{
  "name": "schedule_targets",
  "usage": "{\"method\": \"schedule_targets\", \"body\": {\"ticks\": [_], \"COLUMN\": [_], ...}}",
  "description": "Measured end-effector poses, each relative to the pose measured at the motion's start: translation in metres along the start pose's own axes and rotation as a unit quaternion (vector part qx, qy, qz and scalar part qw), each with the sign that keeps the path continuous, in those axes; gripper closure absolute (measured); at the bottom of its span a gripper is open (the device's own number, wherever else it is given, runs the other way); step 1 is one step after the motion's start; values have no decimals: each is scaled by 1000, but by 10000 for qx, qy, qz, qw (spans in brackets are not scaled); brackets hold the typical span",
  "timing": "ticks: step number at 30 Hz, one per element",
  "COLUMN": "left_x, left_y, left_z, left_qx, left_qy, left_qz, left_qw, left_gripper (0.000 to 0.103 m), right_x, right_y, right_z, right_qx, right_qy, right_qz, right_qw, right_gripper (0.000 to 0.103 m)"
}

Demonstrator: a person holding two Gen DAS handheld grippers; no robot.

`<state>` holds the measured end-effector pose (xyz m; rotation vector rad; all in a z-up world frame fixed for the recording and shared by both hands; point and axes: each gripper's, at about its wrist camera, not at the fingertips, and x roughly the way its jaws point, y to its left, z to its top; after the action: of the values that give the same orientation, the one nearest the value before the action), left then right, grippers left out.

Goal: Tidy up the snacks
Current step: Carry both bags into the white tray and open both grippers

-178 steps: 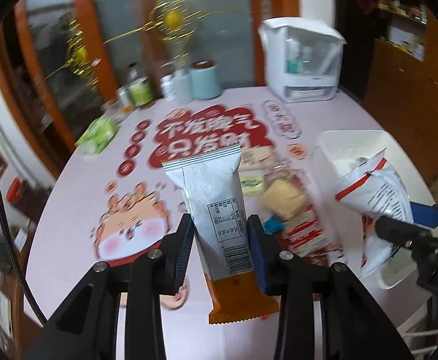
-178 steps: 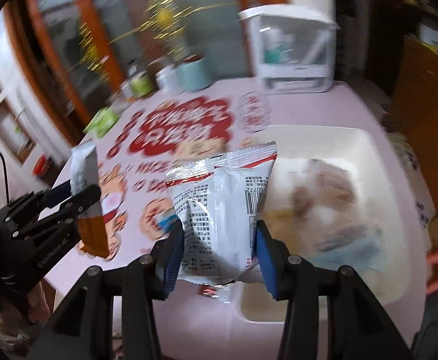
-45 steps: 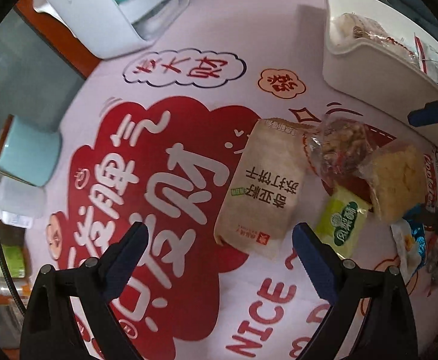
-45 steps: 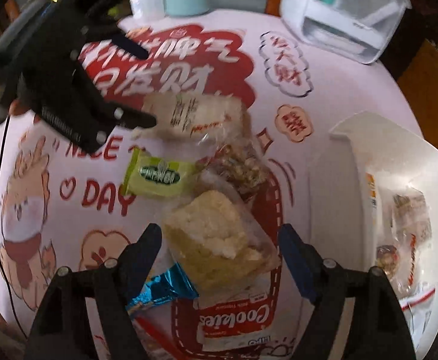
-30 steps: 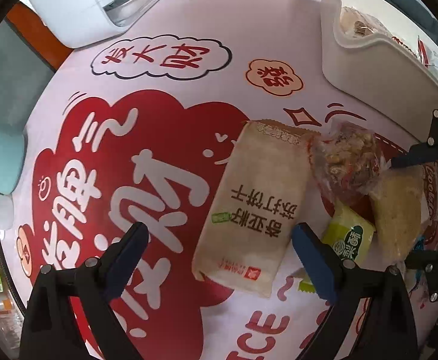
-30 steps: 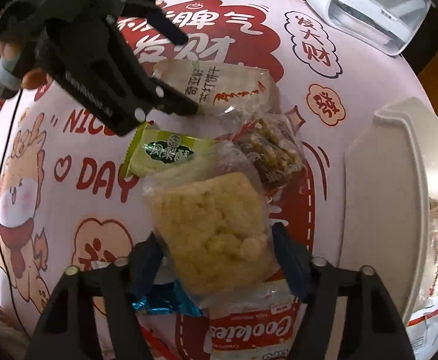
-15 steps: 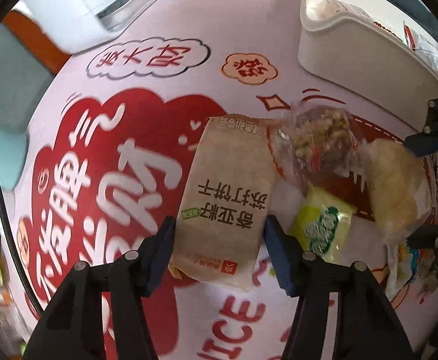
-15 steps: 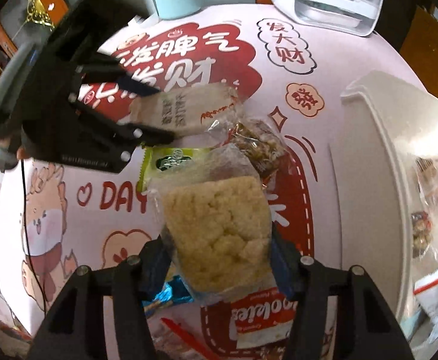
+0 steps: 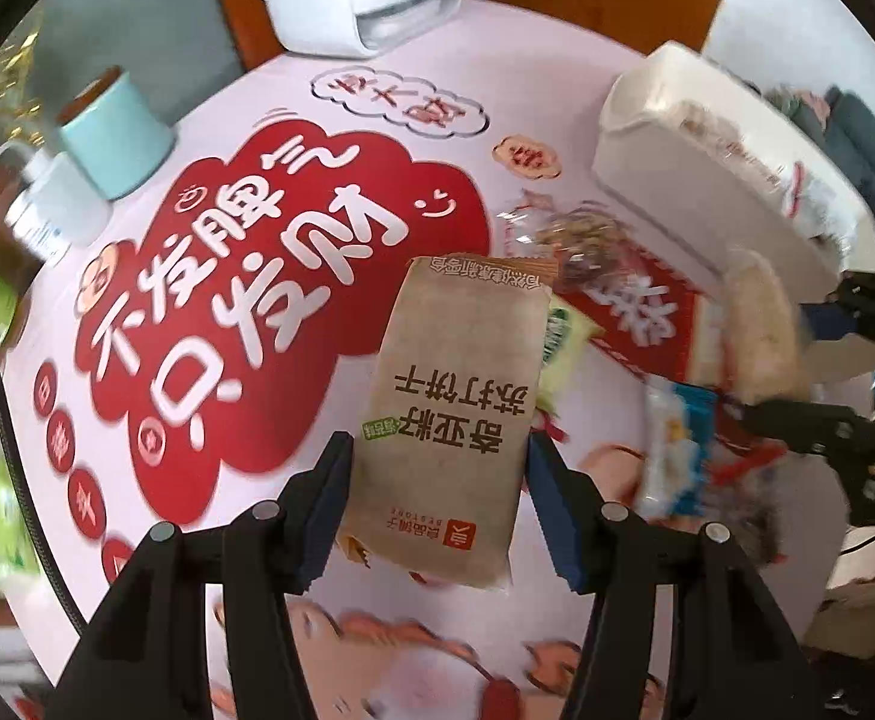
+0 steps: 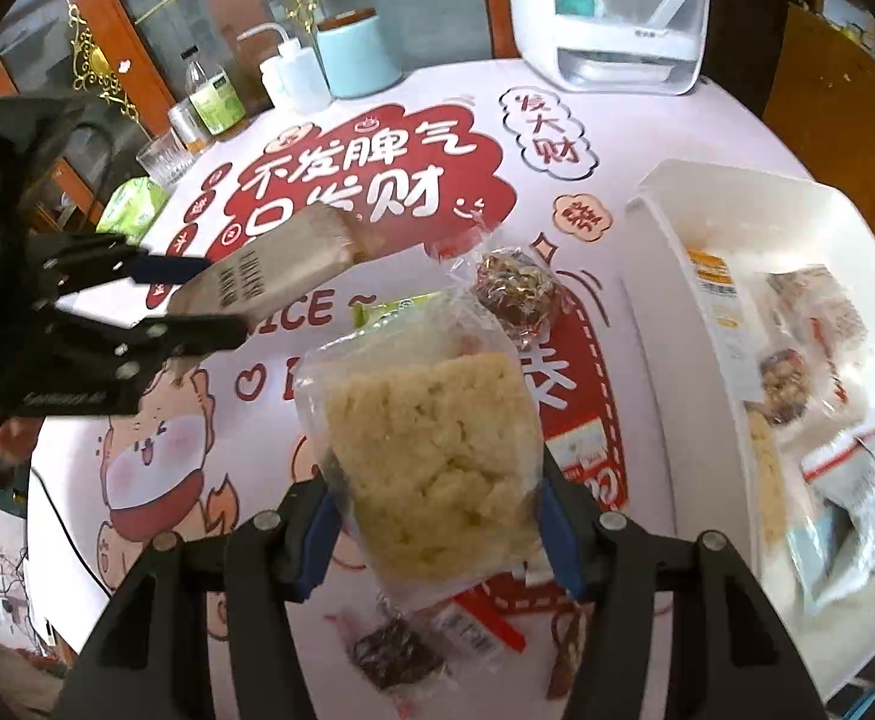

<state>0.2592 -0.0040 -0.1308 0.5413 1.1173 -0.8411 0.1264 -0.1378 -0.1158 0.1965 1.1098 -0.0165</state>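
Claws: left claw (image 9: 440, 474) is clamping a tan cracker packet (image 9: 455, 396), lifted off the worktop (image 9: 557, 96) | right claw (image 10: 431, 531) is gripping a clear bag of yellow crispy cake (image 10: 431, 456), also raised | white bin (image 10: 671, 240) is sitting at 3 o'clock, holding packets | nut snack (image 10: 512, 288) and green sachet (image 10: 386, 309) are lying at 12 o'clock from the cake.

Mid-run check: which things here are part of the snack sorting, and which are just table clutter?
Job:
beige cracker pack in the left gripper
rice-crisp bag in the right gripper
white bin
nut-cluster packet

Clutter:
teal canister
white appliance
drinking glass
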Motion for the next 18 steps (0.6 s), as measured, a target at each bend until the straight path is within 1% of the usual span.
{"method": "schedule_targets", "body": {"ticks": [6,12,15,18], "left_x": [-58,-110,-131,-148], "left_y": [-33,-78,-96,-110], "left_z": [-21,-36,-37,-36], "left_qx": [-301,-406,-435,-526], "left_qy": [-474,-947,-1209,-1516], "left_qz": [-255,-648,-639,-648], "left_qw": [9981,9926,9897,9849], "left_gripper": [47,47,47,47], "right_x": [-46,-98,-118,-131], "right_y": [4,6,2,-8], "right_z": [-11,-26,-35,-42], "right_qx": [129,251,407,615], "right_qy": [-250,-623,-787,-946], "right_qz": [-300,-561,-561,-550], "right_qw": [9992,9962,9945,9921], "right_gripper": [45,45,45,45]}}
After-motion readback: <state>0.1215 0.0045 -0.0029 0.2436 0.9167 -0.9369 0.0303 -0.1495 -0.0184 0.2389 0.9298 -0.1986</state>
